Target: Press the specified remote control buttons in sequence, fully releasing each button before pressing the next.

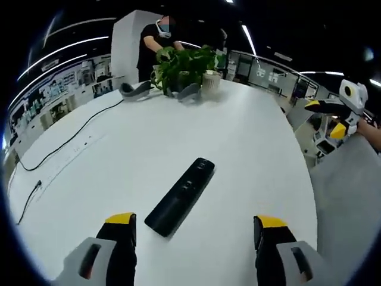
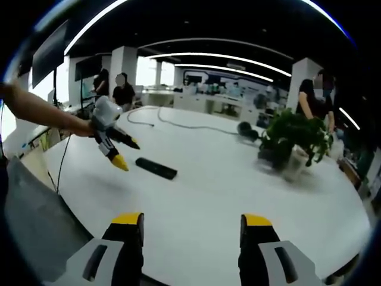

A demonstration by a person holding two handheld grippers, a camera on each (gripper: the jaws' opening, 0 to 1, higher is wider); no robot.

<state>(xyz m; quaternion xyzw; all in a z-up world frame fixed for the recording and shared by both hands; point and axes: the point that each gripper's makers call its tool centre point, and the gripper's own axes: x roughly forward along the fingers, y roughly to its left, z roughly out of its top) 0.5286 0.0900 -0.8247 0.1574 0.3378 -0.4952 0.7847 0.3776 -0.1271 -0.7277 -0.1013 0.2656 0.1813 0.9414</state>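
A long black remote control (image 1: 178, 196) lies flat on the white table (image 1: 238, 143), pointing diagonally away from me. My left gripper (image 1: 196, 223) is open, hovering just short of the remote's near end, with nothing between its yellow-tipped fingers. My right gripper (image 1: 325, 118) hangs beyond the table's right edge, jaws apart. In the right gripper view my right gripper (image 2: 192, 220) stands open over bare table (image 2: 226, 179). The remote (image 2: 156, 168) lies further off to the left there, and the left gripper (image 2: 127, 153), held by an arm, hovers beside it.
A potted green plant (image 1: 181, 65) in a white pot (image 2: 294, 164) stands at the table's far side, with grey objects (image 1: 136, 90) near it. A black cable (image 1: 71, 140) runs along the left. People (image 2: 123, 89) stand in the background. The table's edge (image 1: 309, 179) curves on the right.
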